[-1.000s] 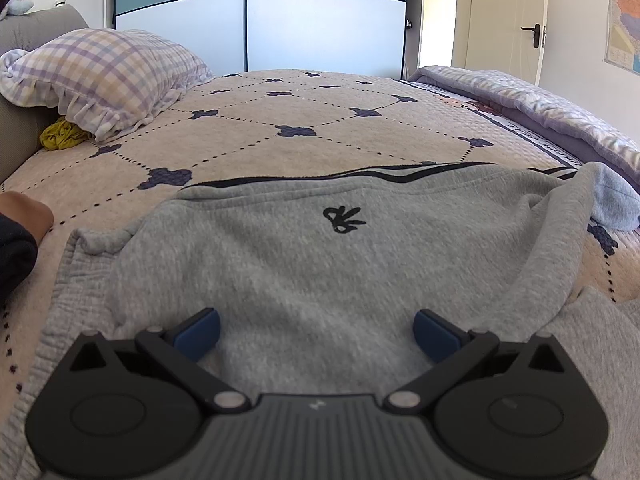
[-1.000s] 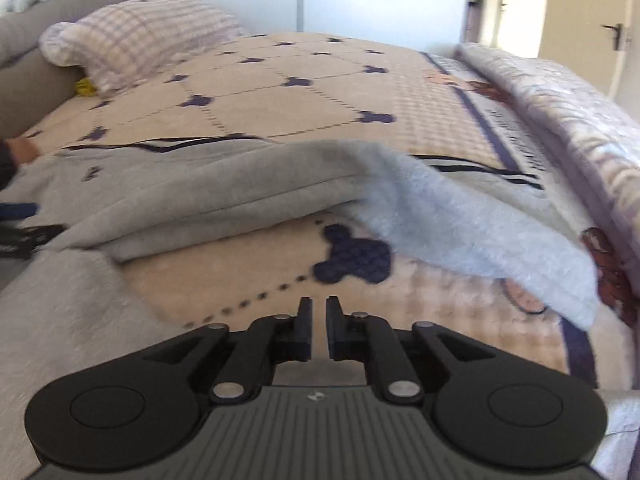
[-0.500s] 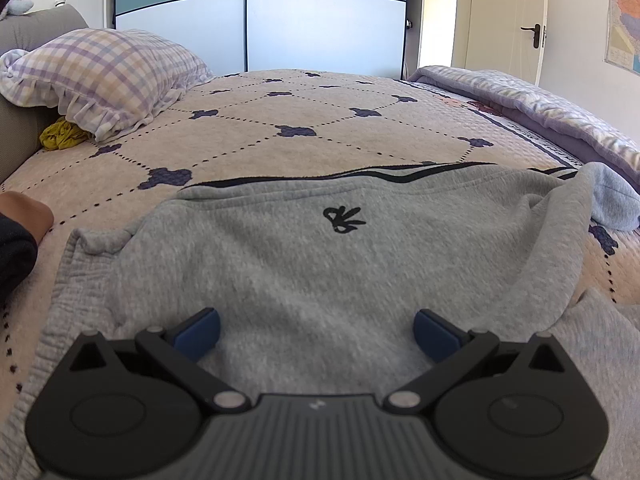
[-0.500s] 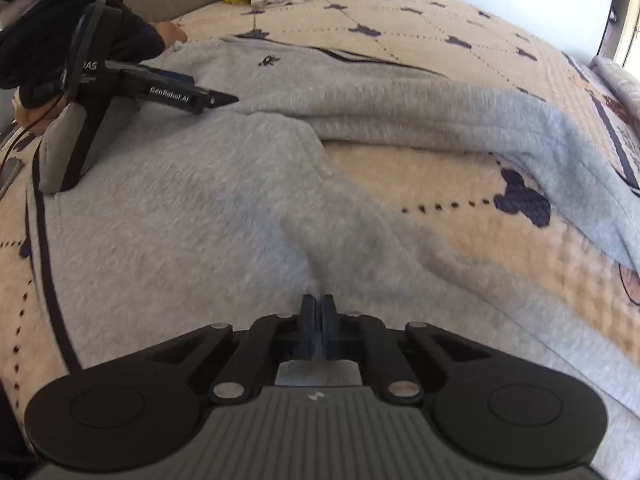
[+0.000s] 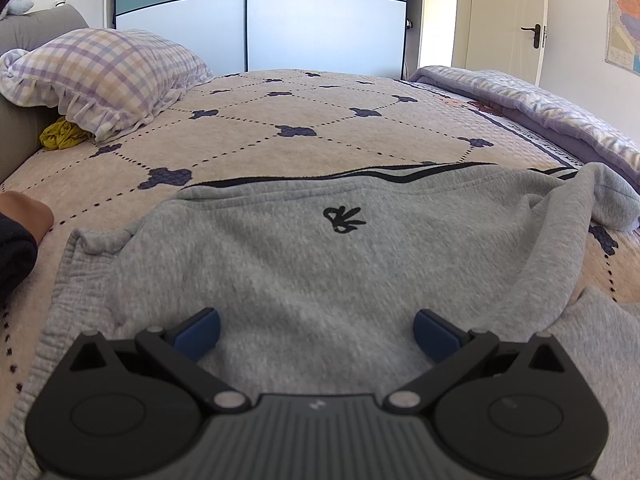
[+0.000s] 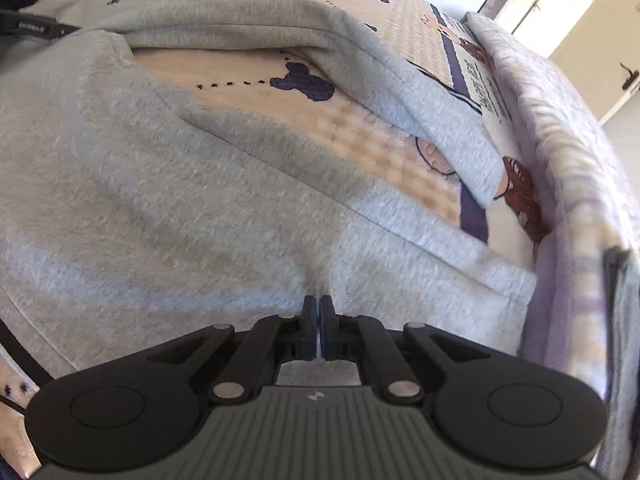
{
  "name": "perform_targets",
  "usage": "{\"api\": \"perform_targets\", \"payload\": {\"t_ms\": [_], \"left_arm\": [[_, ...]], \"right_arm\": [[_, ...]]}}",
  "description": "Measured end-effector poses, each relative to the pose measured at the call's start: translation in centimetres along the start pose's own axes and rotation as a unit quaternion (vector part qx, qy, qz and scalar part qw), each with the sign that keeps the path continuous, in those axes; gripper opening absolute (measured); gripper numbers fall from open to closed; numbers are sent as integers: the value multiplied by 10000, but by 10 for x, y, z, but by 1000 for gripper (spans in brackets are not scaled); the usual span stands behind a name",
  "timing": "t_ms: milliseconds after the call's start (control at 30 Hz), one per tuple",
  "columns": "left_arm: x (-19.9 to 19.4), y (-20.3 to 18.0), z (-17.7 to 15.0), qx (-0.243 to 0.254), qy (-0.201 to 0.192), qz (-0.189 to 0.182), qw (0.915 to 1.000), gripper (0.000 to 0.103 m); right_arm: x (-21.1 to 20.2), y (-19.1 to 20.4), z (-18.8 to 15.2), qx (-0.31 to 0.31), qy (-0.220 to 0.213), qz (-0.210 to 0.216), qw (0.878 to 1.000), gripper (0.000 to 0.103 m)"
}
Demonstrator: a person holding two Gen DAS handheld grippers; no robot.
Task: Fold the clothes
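Now mid-fold: grey fleece sweatshirt [image 5: 320, 272] spread on quilted beige bedspread [image 5: 320, 120]. Right gripper [image 6: 319, 312] pinching sleeve fabric; left gripper [image 5: 316, 330] spread above body. Next, probably: carry sleeve inward.

sweatshirt [image 6: 168, 184] blurred, btm cut off (R view)

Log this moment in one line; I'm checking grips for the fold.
garment: grey sweatshirt spread on bed | left gripper: open over sweatshirt | right gripper: shut on sweatshirt fabric, near sleeve
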State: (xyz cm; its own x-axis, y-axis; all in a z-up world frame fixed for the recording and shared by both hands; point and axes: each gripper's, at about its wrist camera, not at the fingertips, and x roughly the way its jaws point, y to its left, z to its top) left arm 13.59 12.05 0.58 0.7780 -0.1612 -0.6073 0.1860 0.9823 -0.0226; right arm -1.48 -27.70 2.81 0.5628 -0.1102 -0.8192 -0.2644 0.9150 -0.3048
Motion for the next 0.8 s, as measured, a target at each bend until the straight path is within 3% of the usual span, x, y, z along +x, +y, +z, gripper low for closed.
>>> {"api": "perform_targets", "payload": {"t_ms": [100, 333, 433, 500, 533, 600, 700, 800], "left_arm": [[0, 0, 0, 0, 0, 0, 10000, 103], [0, 0, 0, -2, 0, 1, 10000, 103], [0, 0, 0, -2, 0, 1, 10000, 103], [0, 0, 0, -3, 0, 1, 10000, 103], [0, 0, 0, -3, 0, 1, 10000, 103], [0, 0, 0, -3, 0, 1, 10000, 103], [0, 0, 0, -4, 0, 1, 10000, 103], [0, 0, 0, -3, 0, 3, 10000, 103]], "right_arm": [[0, 10, 0, -174, -112, -132, 9997, 2], [-6, 3, 8, 397, -327, 208, 9985, 4], [-24, -5, 22, 908, -766, 960, 9883, 6], [-34, 0, 38, 1034, -1096, 1466, 9777, 18], [-35, 9, 47, 932, -1176, 1658, 9747, 32], [-29, 37, 64, 512, -1179, 1940, 9725, 48], [-14, 83, 77, -203, -956, 2213, 9703, 49], [-7, 106, 72, -568, -828, 2097, 9726, 49]]}}
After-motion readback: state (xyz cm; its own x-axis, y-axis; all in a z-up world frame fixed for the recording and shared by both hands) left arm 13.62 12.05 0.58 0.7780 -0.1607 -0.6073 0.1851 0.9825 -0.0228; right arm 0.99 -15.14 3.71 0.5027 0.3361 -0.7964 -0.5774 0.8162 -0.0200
